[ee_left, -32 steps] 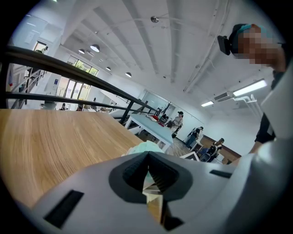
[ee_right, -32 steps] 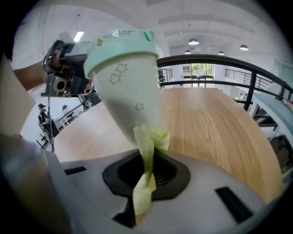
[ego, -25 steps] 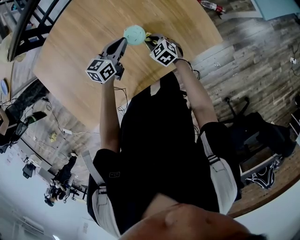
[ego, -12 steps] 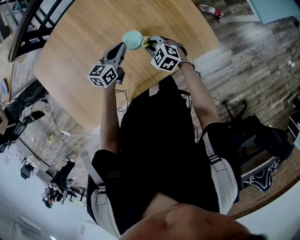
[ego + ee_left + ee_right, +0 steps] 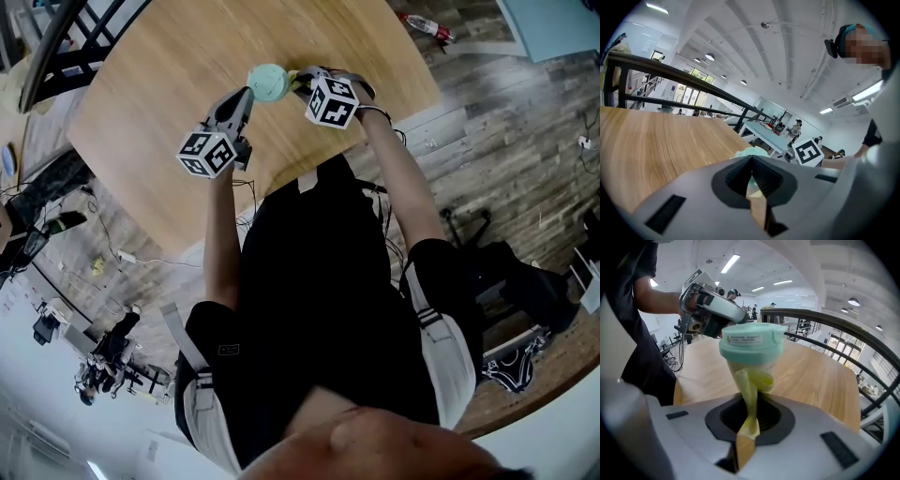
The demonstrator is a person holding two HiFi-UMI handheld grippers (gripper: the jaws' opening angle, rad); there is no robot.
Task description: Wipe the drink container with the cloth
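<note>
The drink container [image 5: 268, 82], a clear cup with a mint-green lid [image 5: 751, 341], is held over the round wooden table [image 5: 159, 84]. My left gripper [image 5: 246, 97] reaches it from the left and its jaws look shut on the container's edge; a sliver of mint green [image 5: 749, 153] shows just past them. My right gripper [image 5: 300, 81] comes from the right, shut on a yellow cloth [image 5: 749, 394]. The cloth runs up from the jaws and lies against the cup's side below the lid. The cup's base is hidden behind the cloth.
A dark railing [image 5: 52, 52] curves round the table's far left edge. On the plank floor lie a plastic bottle [image 5: 427, 25] at the upper right and a black bag [image 5: 520, 277] to the right. Cables hang off the table's near edge [image 5: 246, 192].
Both grippers and the container have kept nearly the same place over the table. The right gripper with the cloth has shifted slightly against the cup.
</note>
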